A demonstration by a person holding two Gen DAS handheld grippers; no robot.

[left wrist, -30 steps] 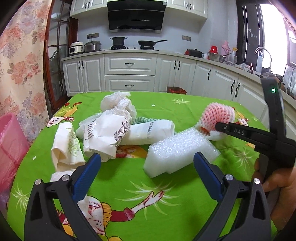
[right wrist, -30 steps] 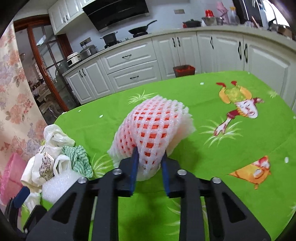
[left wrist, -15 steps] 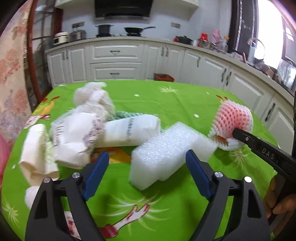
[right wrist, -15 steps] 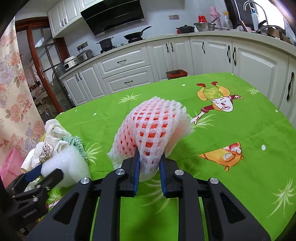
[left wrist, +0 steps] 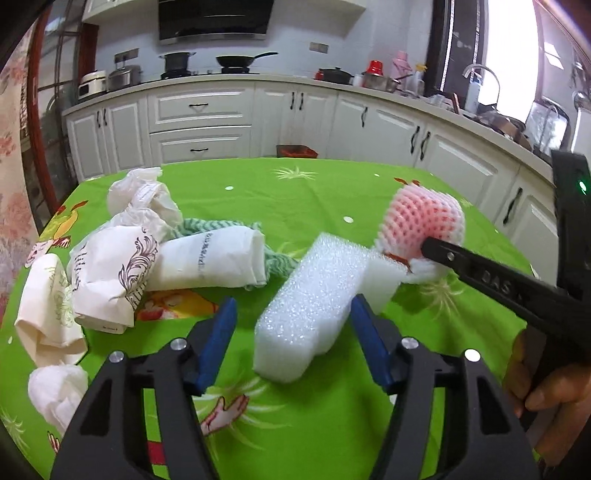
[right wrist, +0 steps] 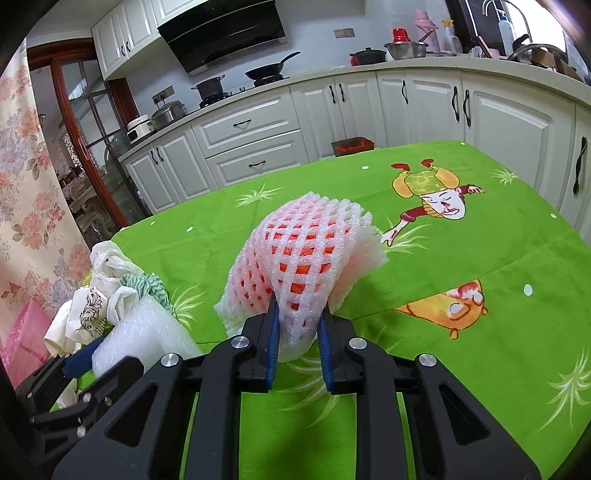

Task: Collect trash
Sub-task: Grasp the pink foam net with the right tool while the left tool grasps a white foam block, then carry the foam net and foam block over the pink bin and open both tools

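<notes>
Home kitchen. Evidence: white cabinets (left wrist: 199, 122) w/ drawers along wall, range hood (left wrist: 214, 18) over hob w/ frying pan (left wrist: 240, 59) & pot (left wrist: 177, 61), rice cooker (left wrist: 92, 79), sink tap (left wrist: 476, 74), worktop in green cartoon cloth (right wrist: 461, 258).

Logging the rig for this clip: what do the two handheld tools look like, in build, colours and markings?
Both are black plastic frames with triangular cut-outs and silver screw heads, ending in two fingers with blue pads. The right tool seen from the left tool shows embossed letters "DAS" and a small green light. No cables or sleeves visible.

White foam block (left wrist: 314, 295), pink net (right wrist: 303, 258)
</notes>
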